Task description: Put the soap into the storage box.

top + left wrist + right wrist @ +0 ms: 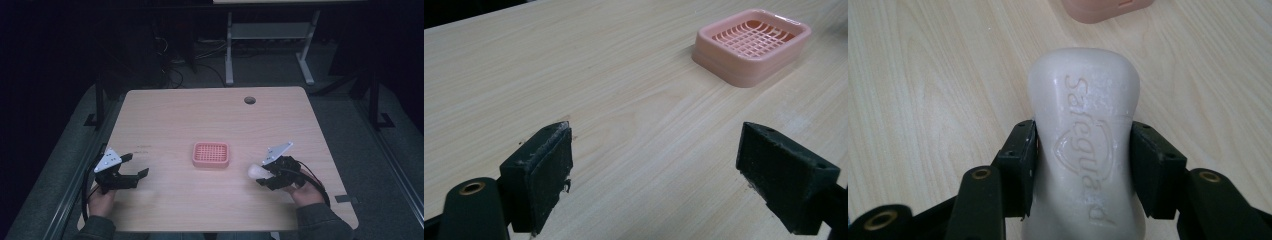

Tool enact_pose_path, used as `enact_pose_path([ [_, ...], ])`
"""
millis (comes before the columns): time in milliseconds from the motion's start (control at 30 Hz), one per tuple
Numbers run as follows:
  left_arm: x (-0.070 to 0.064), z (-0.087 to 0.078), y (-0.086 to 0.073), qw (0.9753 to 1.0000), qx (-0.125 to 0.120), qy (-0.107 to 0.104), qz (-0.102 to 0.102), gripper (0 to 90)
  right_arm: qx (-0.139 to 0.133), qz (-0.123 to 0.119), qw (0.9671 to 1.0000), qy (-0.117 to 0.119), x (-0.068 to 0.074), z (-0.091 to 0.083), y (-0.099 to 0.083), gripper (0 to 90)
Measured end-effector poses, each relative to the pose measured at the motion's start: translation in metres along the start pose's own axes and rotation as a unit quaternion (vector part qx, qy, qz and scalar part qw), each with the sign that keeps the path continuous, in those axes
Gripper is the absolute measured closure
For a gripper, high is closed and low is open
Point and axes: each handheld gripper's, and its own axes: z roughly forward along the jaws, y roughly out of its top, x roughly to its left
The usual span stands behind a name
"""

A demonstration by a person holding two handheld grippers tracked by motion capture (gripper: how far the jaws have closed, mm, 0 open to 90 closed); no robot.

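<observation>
One white soap bar (1083, 150) is sitting pinched between the jaws of the right gripper (263, 175), held over the wooden table (175, 115) just right of the pink soap dish (211, 154). The left gripper (131, 169) is hovering well apart at the table's left, jaws spread wide and gripping nothing.

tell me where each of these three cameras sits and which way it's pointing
High view: fixed above the person's side, looking forward and down on the table; both hands, left gripper and right gripper show.
Left gripper view: rides the left gripper, looking along its open jaws over the tabletop toward the pink soap dish.
Right gripper view: rides the right gripper, looking along jaws closed on a white soap bar.
Shared: the soap dish appears in all three, though only its edge in the right gripper view.
</observation>
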Motion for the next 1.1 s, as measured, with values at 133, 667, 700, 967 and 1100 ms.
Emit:
enact_pose_path([
  [133, 0.000, 0.000, 0.000, 1.0000, -0.005, 0.001, -0.008, 14.4, 0.000, -0.001, 1.0000, 0.005, -0.003, -0.001, 0.005, 48.0],
  [667, 0.001, -0.001, 0.000, 0.9999, -0.007, 0.001, -0.010, 14.4, 0.016, -0.012, 0.9997, 0.015, -0.010, 0.006, 0.023, 48.0],
  [700, 0.001, -0.001, 0.000, 0.9999, -0.006, 0.002, -0.009, 14.4, 0.017, -0.013, 0.9996, 0.016, -0.011, 0.007, 0.024, 48.0],
  [967, 0.002, -0.002, 0.000, 0.9999, -0.006, 0.001, -0.009, 14.4, 0.012, -0.026, 0.9993, 0.024, -0.012, 0.008, 0.039, 48.0],
  [1100, 0.002, -0.002, 0.000, 0.9999, -0.006, 0.001, -0.009, 14.4, 0.019, -0.034, 0.9989, 0.027, -0.013, 0.011, 0.049, 48.0],
])
